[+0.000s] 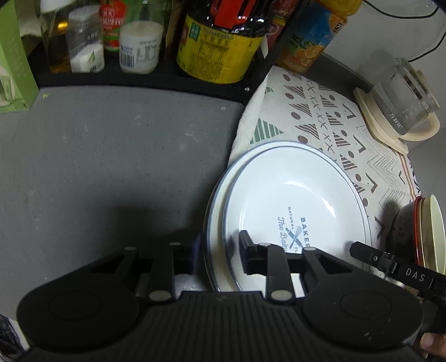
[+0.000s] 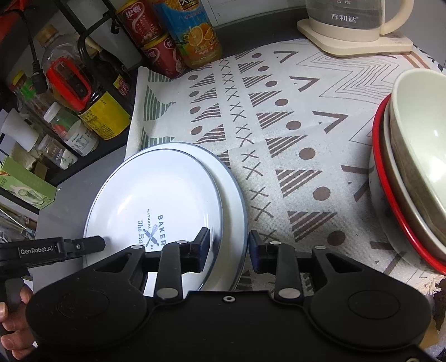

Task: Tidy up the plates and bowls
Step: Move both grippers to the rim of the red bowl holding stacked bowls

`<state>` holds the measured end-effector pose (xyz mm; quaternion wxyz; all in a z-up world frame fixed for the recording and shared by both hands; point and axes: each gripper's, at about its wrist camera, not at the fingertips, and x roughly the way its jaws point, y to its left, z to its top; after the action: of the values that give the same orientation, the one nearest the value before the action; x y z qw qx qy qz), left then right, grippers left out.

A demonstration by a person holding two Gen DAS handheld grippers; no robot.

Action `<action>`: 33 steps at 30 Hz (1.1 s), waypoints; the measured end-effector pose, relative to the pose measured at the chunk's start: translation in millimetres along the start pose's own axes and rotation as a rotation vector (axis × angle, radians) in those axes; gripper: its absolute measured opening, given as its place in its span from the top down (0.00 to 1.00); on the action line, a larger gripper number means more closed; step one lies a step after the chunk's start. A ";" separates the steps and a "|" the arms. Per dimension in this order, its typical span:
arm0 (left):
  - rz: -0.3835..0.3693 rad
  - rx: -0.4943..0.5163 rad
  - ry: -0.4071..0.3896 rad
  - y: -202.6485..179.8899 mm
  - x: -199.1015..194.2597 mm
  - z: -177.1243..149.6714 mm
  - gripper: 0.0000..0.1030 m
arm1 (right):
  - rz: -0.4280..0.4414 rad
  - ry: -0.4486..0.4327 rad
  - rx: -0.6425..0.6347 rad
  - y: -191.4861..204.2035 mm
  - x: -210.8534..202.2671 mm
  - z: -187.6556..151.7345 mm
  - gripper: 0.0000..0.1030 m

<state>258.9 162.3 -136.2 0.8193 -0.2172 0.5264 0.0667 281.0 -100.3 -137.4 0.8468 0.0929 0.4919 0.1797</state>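
The left jaws are only a little open. One finger is outside the near left rim of the plates and the other is on the inside. They sit tight against the rim and seem to pinch it.

The right jaws are a little open too. They sit over the right rim of the same plates, one finger above the top plate and one out over the cloth. There is a gap on both sides, so they hold nothing. A hand shows at the bottom left of the right view, on the handle of the left tool.

There are two white plates, one on top of the other. The top one has blue words and a whisk drawn in the middle. The stack lies partly on the cloth and partly on the grey counter.

The bowls sit in a stack on the cloth, to the right of the plates and apart from them. A cream bowl is on top and a red-rimmed one is at the bottom.

A kettle stands at the far end of the cloth. Bottles stand on a black rack at the back.
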 end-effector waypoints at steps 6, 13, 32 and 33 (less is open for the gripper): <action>-0.001 -0.013 -0.040 -5.6 -13.2 12.7 0.25 | 0.043 -0.082 -0.043 9.5 -25.0 10.1 0.39; 0.015 0.013 -0.079 -25.5 -18.6 30.8 0.12 | 0.057 -0.194 -0.060 3.6 -57.5 26.6 0.15; -0.095 0.160 -0.075 -123.1 -5.5 27.8 0.12 | -0.067 -0.328 0.095 -84.3 -109.3 19.3 0.05; -0.100 0.171 -0.078 -128.2 -4.9 26.5 0.12 | -0.077 -0.336 0.092 -87.1 -111.6 17.8 0.05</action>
<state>322.3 59.2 -86.0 0.8571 -0.1697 0.4863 -0.0107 264.5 -224.1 -68.4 0.9182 0.1413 0.3545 0.1066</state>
